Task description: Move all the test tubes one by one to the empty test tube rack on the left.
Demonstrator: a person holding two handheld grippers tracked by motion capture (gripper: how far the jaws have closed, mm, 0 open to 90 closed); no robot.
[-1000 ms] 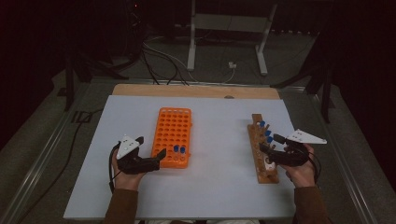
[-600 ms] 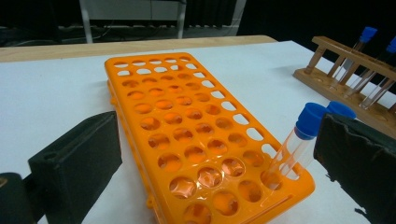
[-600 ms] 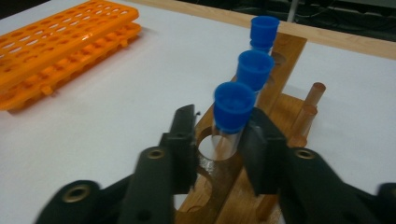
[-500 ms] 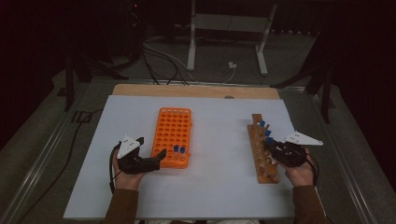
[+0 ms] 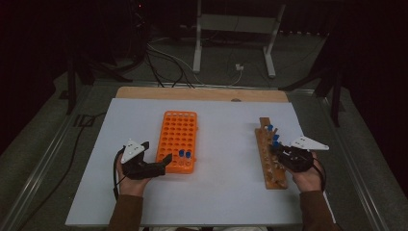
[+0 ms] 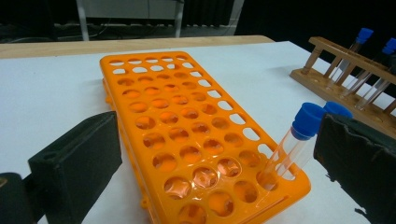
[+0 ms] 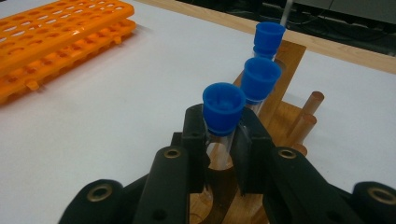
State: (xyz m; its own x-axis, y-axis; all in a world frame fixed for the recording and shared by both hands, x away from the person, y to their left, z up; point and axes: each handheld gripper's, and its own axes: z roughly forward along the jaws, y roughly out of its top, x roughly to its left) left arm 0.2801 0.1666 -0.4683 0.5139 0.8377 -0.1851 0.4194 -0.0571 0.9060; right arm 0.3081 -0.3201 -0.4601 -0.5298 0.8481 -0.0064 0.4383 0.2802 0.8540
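Upright, capped tubes (image 7: 223, 114) in wooden rack (image 7: 285, 60).

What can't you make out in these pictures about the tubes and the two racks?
- Nearest blue-capped tube, right gripper view: its lower part is hidden by the right gripper clamped on it.
- Wooden rack, high view: holes and tube count too small, partly covered by the hand.
- Orange rack, left gripper view: near end cut off by the bottom edge.

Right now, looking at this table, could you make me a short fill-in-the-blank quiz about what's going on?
1. The right tool is shut on a test tube with a ____ cap.
2. That tube stands in the ____ rack.
3. The orange rack holds ____ capped tubes.
4. The left tool has its jaws ____.

Missing words: blue; wooden; two; open
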